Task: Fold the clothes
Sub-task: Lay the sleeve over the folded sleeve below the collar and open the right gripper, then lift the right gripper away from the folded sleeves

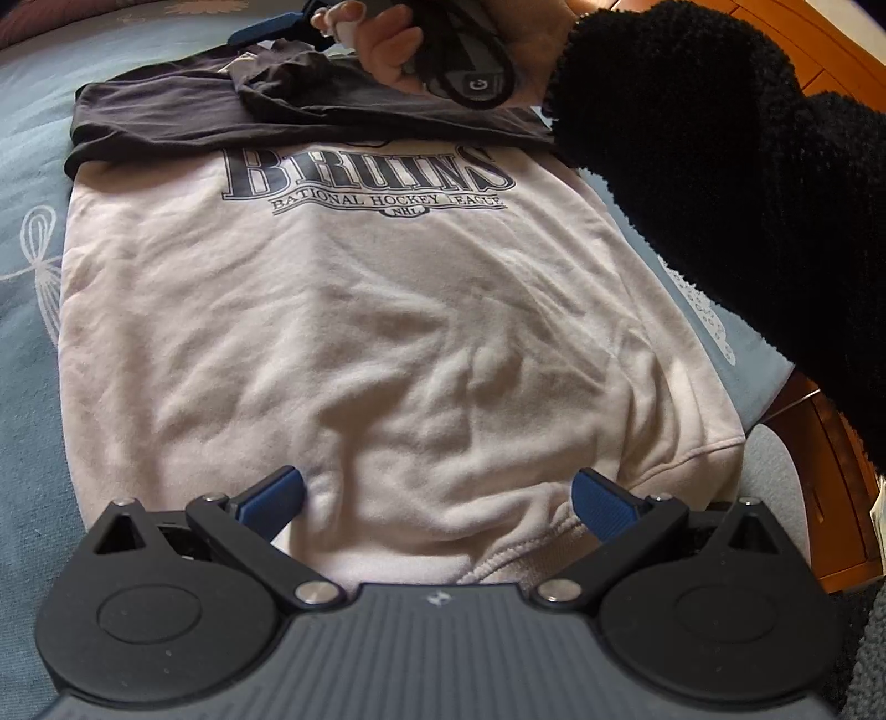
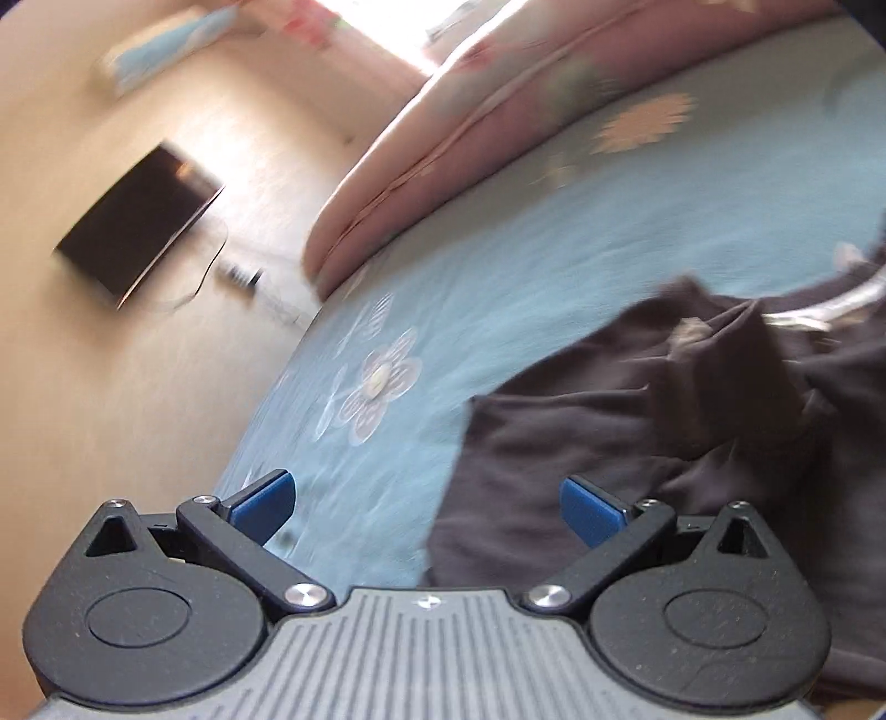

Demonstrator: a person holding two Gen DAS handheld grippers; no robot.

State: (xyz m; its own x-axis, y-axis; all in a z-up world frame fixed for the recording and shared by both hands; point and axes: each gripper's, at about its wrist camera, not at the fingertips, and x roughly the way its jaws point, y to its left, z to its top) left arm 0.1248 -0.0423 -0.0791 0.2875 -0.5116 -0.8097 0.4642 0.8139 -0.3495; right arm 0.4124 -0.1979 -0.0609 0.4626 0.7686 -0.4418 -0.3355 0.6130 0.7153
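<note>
A pale pink sweatshirt (image 1: 343, 332) with a dark "Bruins" print lies flat on the blue bedspread (image 1: 33, 166). Its dark sleeves (image 1: 232, 119) are folded across the top. My left gripper (image 1: 437, 493) is open and empty just above the sweatshirt's near hem. My right gripper (image 2: 426, 504) is open and empty above the folded dark sleeves (image 2: 637, 421); in the left wrist view it (image 1: 266, 27) shows at the far end, held in a hand with a black fleece sleeve (image 1: 720, 166).
The bedspread (image 2: 498, 266) has white flower patterns. A pink quilt (image 2: 470, 138) is piled at the far side. A dark box (image 2: 138, 221) and cables lie on the wooden floor (image 2: 111, 415). A wooden cabinet (image 1: 830, 459) stands beside the bed.
</note>
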